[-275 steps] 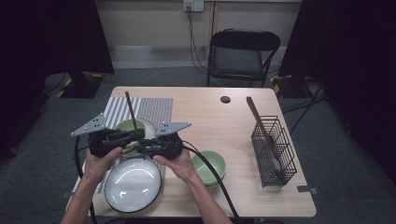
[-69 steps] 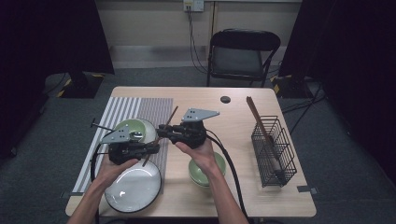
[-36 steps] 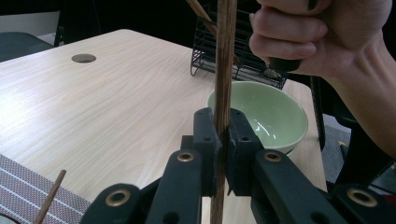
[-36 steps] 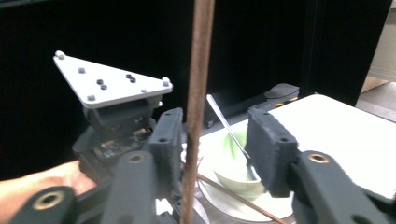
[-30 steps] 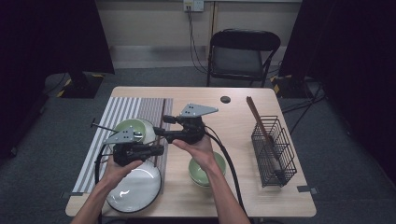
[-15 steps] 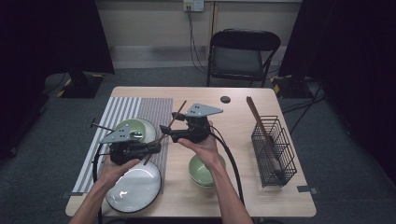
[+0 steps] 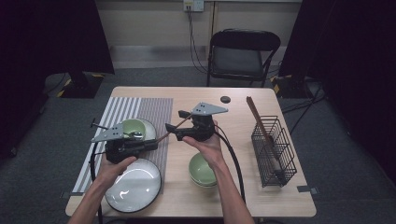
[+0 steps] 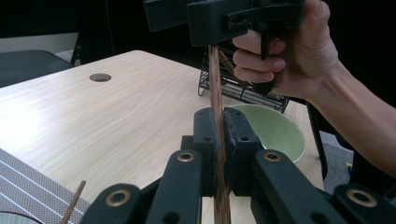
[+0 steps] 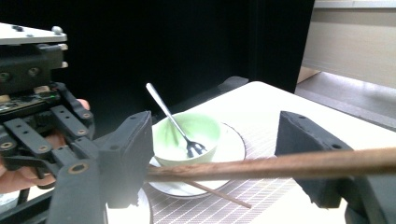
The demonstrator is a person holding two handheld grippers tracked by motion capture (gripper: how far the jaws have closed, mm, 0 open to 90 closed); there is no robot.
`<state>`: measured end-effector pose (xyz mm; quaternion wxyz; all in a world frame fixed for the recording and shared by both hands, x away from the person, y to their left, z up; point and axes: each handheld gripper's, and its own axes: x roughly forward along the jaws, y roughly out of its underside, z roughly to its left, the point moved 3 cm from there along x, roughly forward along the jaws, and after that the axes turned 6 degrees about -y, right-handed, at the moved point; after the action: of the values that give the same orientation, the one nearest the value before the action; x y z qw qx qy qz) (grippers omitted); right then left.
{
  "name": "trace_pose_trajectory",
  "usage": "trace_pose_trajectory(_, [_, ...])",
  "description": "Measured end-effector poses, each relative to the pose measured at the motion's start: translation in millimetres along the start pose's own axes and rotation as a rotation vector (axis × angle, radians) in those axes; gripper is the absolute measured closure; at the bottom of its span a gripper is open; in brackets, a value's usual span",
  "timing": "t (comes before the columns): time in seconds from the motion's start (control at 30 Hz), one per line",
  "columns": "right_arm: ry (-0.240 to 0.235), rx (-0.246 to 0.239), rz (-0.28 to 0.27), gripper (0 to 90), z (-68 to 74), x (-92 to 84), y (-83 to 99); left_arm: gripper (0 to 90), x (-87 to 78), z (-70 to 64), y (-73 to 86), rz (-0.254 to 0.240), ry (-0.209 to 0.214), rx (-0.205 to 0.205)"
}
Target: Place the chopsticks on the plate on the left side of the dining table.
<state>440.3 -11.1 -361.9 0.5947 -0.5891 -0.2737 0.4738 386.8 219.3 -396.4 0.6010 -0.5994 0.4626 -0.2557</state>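
Note:
A brown chopstick (image 7: 169, 129) spans the gap between both grippers above the table. My left gripper (image 7: 152, 142) is shut on its lower end; in the left gripper view the pads (image 8: 208, 135) pinch the stick (image 8: 215, 79). My right gripper (image 7: 177, 125) sits around the upper end, and its jaws have just been opening. In the right gripper view they stand wide apart (image 9: 217, 140) and the chopstick (image 9: 261, 165) lies loose across the gap, not pressed. A second chopstick (image 9: 219, 193) rests against the saucer on the striped mat.
A green cup with a fork (image 9: 173, 116) stands on a white saucer (image 7: 148, 127) on the striped placemat (image 7: 116, 112). A large dark-rimmed plate (image 7: 133, 184) lies near the front left. Stacked green bowls (image 7: 203, 168) sit front centre. A wire basket (image 7: 275, 149) holding sticks stands right.
The right gripper's jaws have spread apart off the chopstick, while the left gripper keeps its hold. Both hands have stayed about where they were.

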Motion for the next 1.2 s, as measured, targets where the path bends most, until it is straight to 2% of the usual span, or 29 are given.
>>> trace_pose_trajectory(0.17, [0.012,0.007,-0.003,25.2,-2.6,-1.9,1.1,84.6,-3.0,-0.2,-2.2,-0.019,0.003,-0.005])
trace_pose_trajectory(0.5, [0.029,0.024,-0.003,22.4,-9.6,-7.0,3.6,84.7,-4.4,4.0,-0.4,-0.011,-0.008,-0.003])
trace_pose_trajectory(0.83, [0.072,0.036,0.013,20.3,-22.0,-28.0,11.7,84.6,-6.0,10.7,4.9,-0.001,-0.035,-0.015])
trace_pose_trajectory(1.03, [0.169,0.033,0.069,19.9,-37.0,-39.4,21.4,84.6,-7.9,13.6,5.7,0.001,-0.046,-0.019])
trace_pose_trajectory(1.2, [0.227,0.067,0.138,19.0,-56.5,-45.5,36.9,84.6,-11.1,15.4,6.8,0.009,-0.055,-0.021])
